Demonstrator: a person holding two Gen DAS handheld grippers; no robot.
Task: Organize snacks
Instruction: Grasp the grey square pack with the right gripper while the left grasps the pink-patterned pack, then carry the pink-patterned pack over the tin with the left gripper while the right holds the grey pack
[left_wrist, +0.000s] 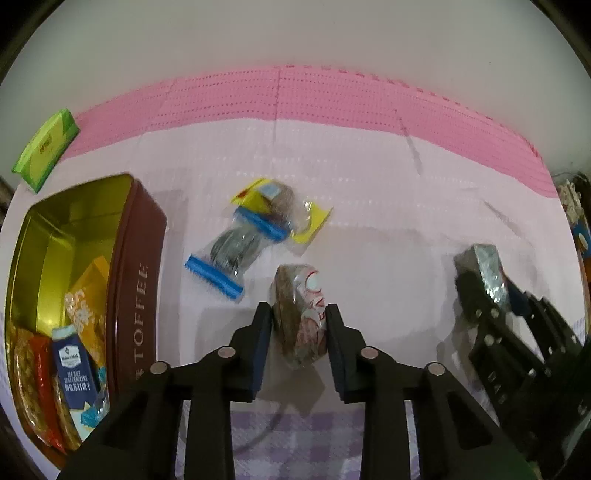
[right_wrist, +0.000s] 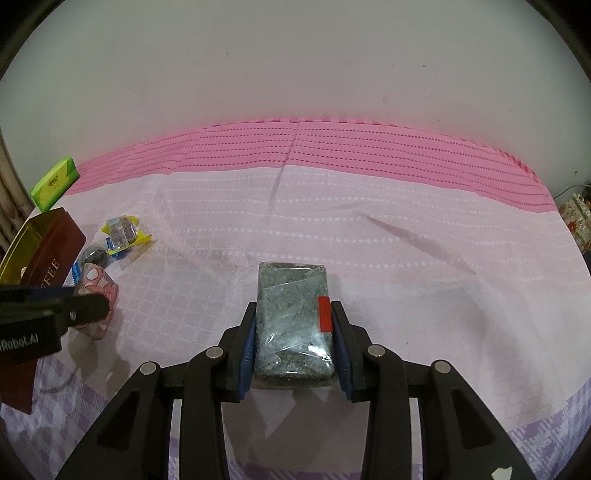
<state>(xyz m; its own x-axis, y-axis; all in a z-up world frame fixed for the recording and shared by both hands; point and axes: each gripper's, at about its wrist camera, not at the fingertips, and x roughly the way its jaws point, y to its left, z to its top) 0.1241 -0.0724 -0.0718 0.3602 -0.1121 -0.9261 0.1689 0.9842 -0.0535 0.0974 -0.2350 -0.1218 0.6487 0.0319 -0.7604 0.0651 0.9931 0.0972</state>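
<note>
My left gripper (left_wrist: 298, 314) is shut on a brown round snack in a clear wrapper with red and white print (left_wrist: 301, 317), held above the cloth; it also shows in the right wrist view (right_wrist: 96, 284). My right gripper (right_wrist: 293, 310) is shut on a grey rectangular snack bar in clear wrap with a red tab (right_wrist: 293, 325); that bar shows in the left wrist view (left_wrist: 487, 277). The brown toffee tin (left_wrist: 140, 280) stands open at the left, with several snack packs inside. Two loose packs lie beyond: a blue-edged one (left_wrist: 229, 254) and a yellow one (left_wrist: 280, 206).
A green box (left_wrist: 46, 147) lies at the far left on the pink cloth (left_wrist: 332, 99). A white wall rises behind the table. Cluttered items (left_wrist: 576, 218) stand at the right edge. The tin also shows in the right wrist view (right_wrist: 55, 251).
</note>
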